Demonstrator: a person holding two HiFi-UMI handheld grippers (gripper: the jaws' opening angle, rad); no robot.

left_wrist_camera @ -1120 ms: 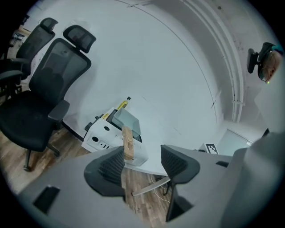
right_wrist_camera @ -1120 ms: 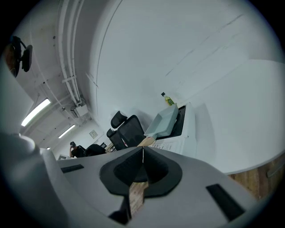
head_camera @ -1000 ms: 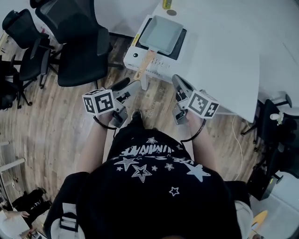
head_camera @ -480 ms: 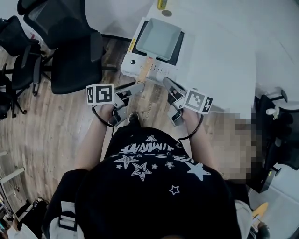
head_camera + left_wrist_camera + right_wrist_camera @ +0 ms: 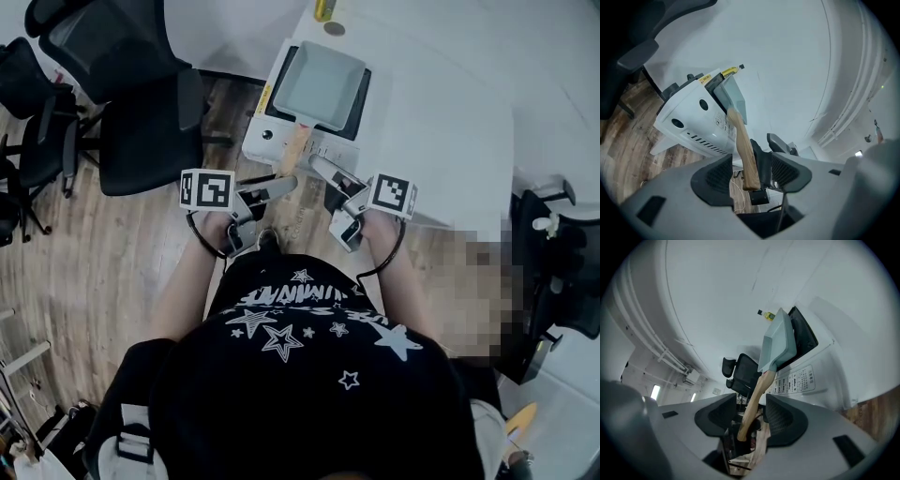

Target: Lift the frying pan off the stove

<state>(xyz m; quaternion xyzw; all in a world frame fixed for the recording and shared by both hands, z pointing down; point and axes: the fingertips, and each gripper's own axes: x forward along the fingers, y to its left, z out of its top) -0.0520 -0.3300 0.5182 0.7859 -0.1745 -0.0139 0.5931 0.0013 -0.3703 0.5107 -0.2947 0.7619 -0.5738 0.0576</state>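
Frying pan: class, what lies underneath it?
Under the frying pan is the white stove, its black cooktop showing round the pan's edges. The cooktop's middle is covered by the pan.

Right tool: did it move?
Yes, the right tool slid left toward the wooden handle at the stove. Its jaws have just been opening, empty.
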